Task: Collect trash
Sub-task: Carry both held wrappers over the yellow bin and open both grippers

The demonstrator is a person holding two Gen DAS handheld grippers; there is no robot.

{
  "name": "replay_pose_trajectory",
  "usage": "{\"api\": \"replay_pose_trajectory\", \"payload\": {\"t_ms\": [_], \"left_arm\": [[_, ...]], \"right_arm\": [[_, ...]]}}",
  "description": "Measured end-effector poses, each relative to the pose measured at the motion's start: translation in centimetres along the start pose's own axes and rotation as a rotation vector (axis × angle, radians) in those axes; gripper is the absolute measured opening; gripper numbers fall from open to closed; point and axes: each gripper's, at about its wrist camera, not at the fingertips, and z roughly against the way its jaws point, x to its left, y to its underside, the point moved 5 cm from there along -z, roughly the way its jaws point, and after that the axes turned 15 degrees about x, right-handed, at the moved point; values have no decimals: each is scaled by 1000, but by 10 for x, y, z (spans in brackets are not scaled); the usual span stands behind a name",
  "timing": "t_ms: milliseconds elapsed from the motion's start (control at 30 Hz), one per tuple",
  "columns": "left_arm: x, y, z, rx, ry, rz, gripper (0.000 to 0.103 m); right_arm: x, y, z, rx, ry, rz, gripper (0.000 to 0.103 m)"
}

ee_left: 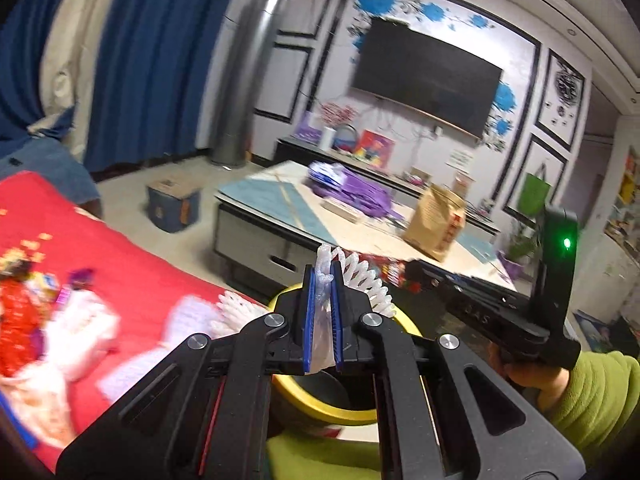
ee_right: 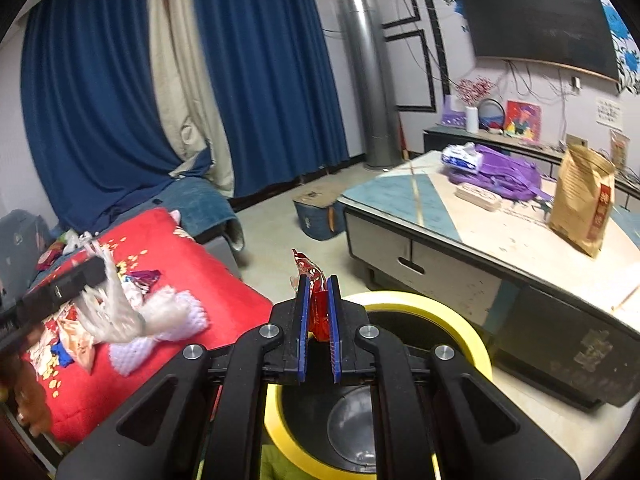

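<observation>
In the left wrist view my left gripper (ee_left: 324,270) is shut on a white foam net wrapper (ee_left: 366,280) that fans out to the right of its fingers. Below it stands a black bin with a yellow rim (ee_left: 320,410). My right gripper (ee_right: 317,280) is shut on a crumpled red snack wrapper (ee_right: 318,312) above the same yellow-rimmed bin (ee_right: 452,316). The right gripper (ee_left: 412,270) also shows at the right, held by a hand in a green sleeve (ee_left: 596,392). The left gripper (ee_right: 98,270) shows at the left with the foam net (ee_right: 116,316) hanging from it.
A red blanket (ee_right: 208,280) on the left carries more wrappers and white foam pieces (ee_right: 76,340). A low coffee table (ee_right: 472,240) on the right holds a brown paper bag (ee_right: 584,204) and a purple backpack (ee_right: 504,176). A cardboard box (ee_right: 316,212) sits on the floor.
</observation>
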Motion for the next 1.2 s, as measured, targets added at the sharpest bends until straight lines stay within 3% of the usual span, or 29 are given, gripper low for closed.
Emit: {"api": "replay_pose_trajectory", "payload": {"t_ms": [400,800,867,900,1000,1100,1200], "left_arm": [[-25,19,-93,179,145,-39,4],[-25,29,-138,277,152,-55,5],[-23,31,-140,282,155,-51,12],[-23,31,-139,282,156,-48,20],[-20,31,-138,280,164,-34,41],[-19,31,-137,275,171,-28,50],[-14,28,-128,252,144,-24,71]], "right_arm": [[-41,23,-26,156,53,-99,9],[-61,31,-44,217,57,-168,10],[-64,32,-47,225,59,-184,11],[-65,32,-48,229,56,-191,12],[-67,33,-50,237,63,-204,20],[-68,33,-49,231,70,-206,26],[-67,31,-46,215,75,-199,32]]}}
